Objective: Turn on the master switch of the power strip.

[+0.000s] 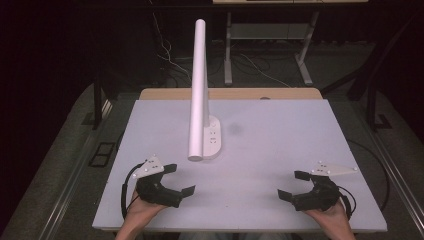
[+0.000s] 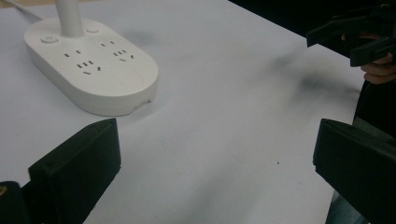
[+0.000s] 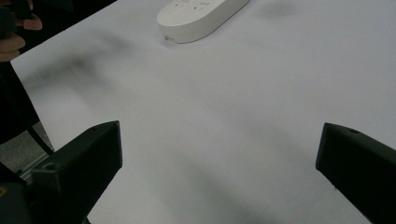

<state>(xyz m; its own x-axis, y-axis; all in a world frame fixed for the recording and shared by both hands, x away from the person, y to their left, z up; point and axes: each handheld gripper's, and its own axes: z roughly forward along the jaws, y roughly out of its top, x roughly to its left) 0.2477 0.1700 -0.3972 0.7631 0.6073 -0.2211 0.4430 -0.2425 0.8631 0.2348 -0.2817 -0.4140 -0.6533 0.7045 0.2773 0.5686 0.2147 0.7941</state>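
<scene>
The lamp base (image 1: pixel 213 140) is lying ahead of the left gripper (image 1: pixel 180 178), nearer than the right gripper (image 1: pixel 295 185) (both jaws gaping apart, holding nothing).

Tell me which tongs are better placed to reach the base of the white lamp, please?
Probably the left tongs. They are open and sit nearer to the lamp base, which looks large and close in the left gripper view. The right tongs, also open, are farther across the table.
</scene>
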